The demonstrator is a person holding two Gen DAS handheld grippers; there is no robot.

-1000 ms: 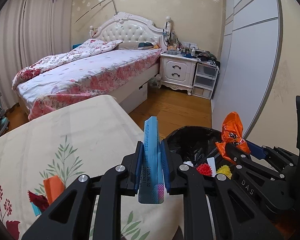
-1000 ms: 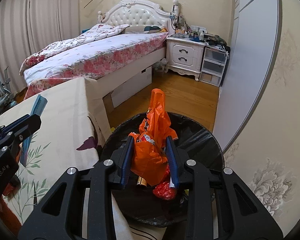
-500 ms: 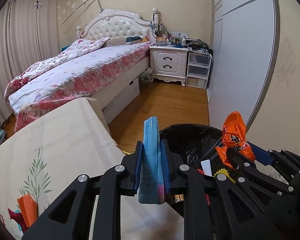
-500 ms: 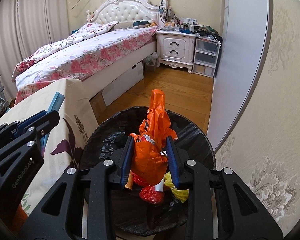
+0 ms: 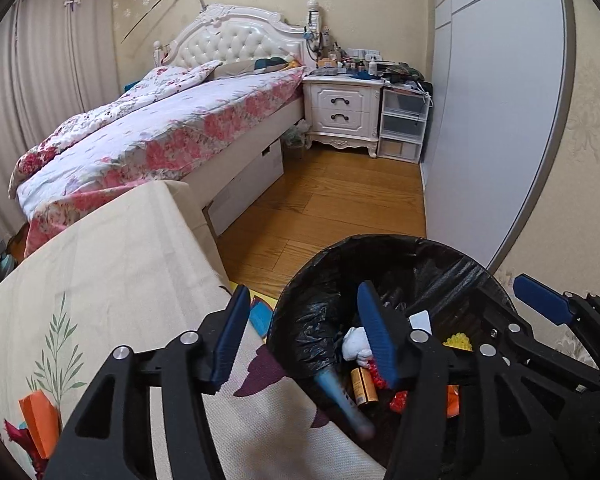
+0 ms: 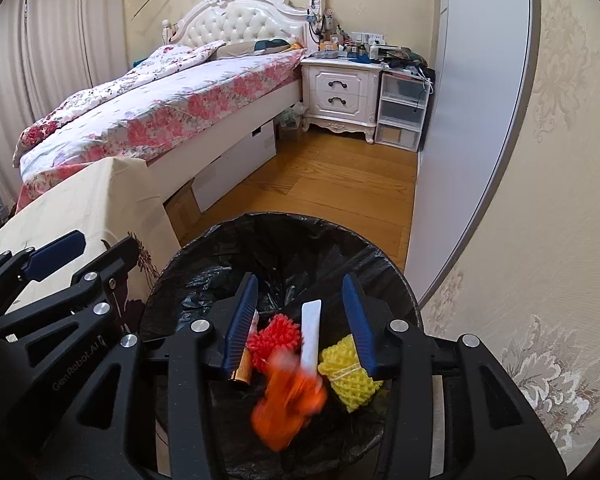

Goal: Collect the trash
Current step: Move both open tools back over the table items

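Note:
A round bin with a black liner (image 5: 384, 248) (image 6: 284, 232) stands on the floor beside the cloth-covered table (image 5: 112, 264). My left gripper (image 5: 304, 336) is open over the bin's left rim; a blue packet (image 5: 340, 400) is blurred in mid-fall below it. My right gripper (image 6: 300, 328) is open above the bin; an orange wrapper (image 6: 288, 404) is blurred in mid-fall under it. In the bin lie a red pompom (image 6: 274, 338), a yellow ball (image 6: 350, 372), a white strip (image 6: 310, 330) and a gold tube (image 5: 362, 384). An orange scrap (image 5: 38, 420) lies on the table at lower left.
A bed with a floral cover (image 5: 160, 128) fills the back left. A white nightstand (image 5: 342, 114) and clear drawers (image 5: 404, 128) stand at the back wall. A grey wardrobe door (image 5: 488, 120) and wallpapered wall are right of the bin. Wooden floor (image 5: 332, 196) lies between.
Both grippers moved over the bin and opened. The left let go of the blue packet and the right let go of the orange wrapper; both are falling into the bin.

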